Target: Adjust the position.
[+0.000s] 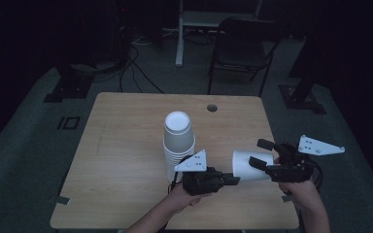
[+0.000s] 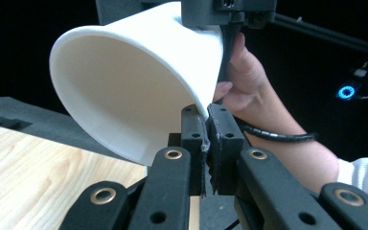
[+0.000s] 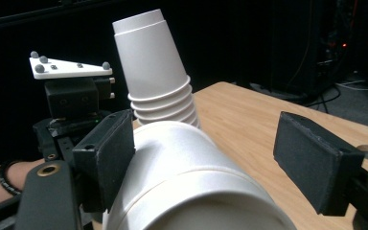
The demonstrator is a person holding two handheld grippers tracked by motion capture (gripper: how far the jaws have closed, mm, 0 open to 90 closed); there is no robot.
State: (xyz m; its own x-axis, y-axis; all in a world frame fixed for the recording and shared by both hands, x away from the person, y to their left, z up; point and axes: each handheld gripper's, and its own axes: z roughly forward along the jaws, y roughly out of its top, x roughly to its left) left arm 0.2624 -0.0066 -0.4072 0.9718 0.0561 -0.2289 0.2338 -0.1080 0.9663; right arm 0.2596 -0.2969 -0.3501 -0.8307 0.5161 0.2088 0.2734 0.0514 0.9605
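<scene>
High view has the left tongs (image 1: 234, 180) clenched on the rim of a white cup (image 1: 248, 165) lying sideways above the worktop (image 1: 126, 145); right tongs (image 1: 262, 154) released, jaws straddling it; cup stack (image 1: 178, 141) just beside.

The high view is dim, its surroundings nearly black around the pale wooden table (image 1: 126, 145). Both gripper views are brighter; the white paper cup (image 3: 187, 177) blurs close up.
</scene>
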